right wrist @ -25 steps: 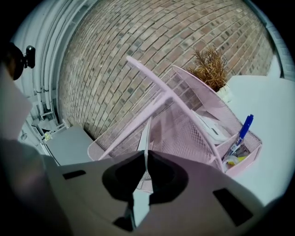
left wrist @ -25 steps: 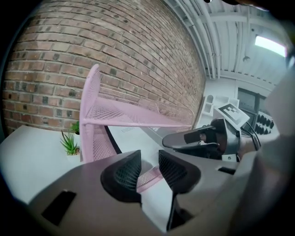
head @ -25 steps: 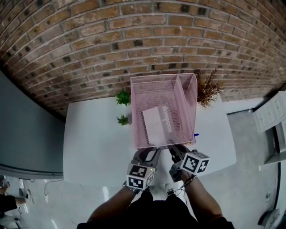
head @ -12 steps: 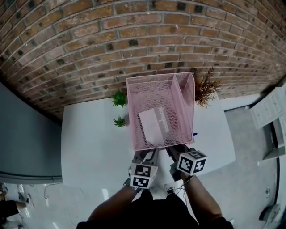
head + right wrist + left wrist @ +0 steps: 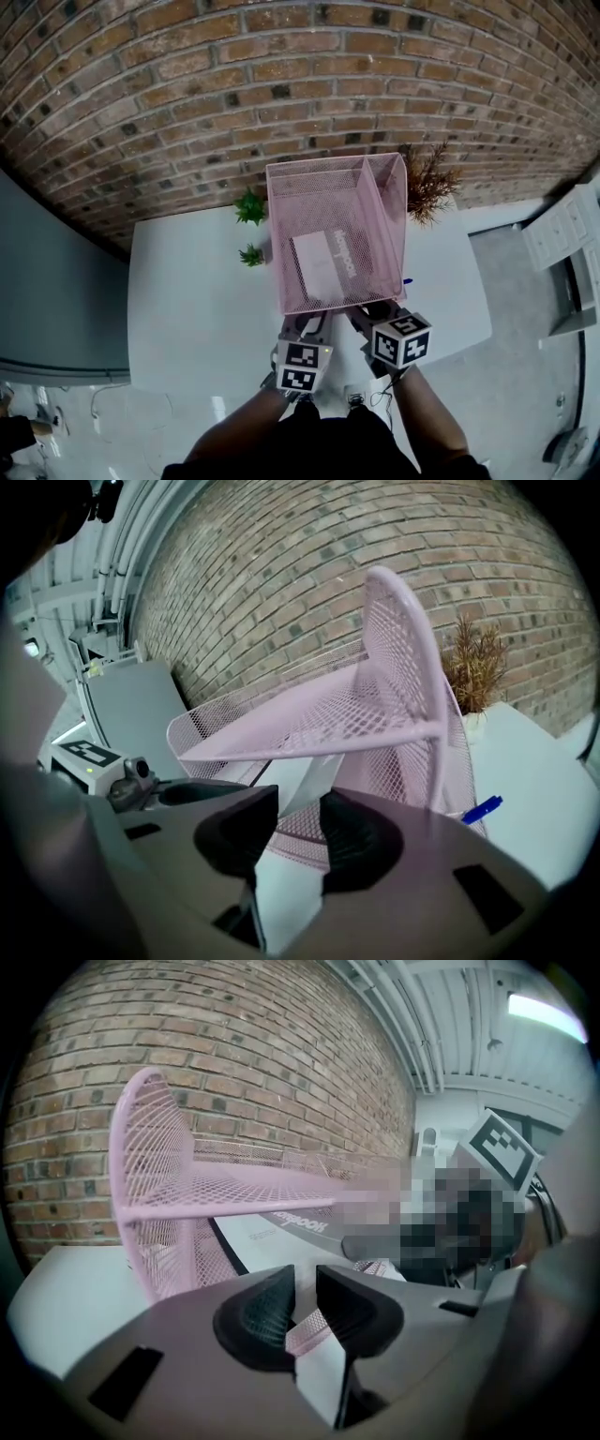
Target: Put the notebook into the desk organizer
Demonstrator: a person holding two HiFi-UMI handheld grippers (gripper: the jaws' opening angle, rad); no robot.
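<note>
Table [image 5: 197,281]: white, set against a brick wall, carries the pink mesh organizer.
Desk organizer [image 5: 323,192]: upright on the table, its near wall at both grippers.
Notebook [image 5: 319,264]: already inside the big compartment, lying tilted against the mesh; placing looks done.
Left gripper [image 5: 305,1279]: jaws have just been closing, now a narrow gap; the near mesh edge seems to sit in it, pads apparently not biting.
Right gripper [image 5: 300,803]: jaws have just sprung wide, holding nothing; mesh wall just beyond.
Next: probably pull both grippers straight back, not snagging the rim.
</note>
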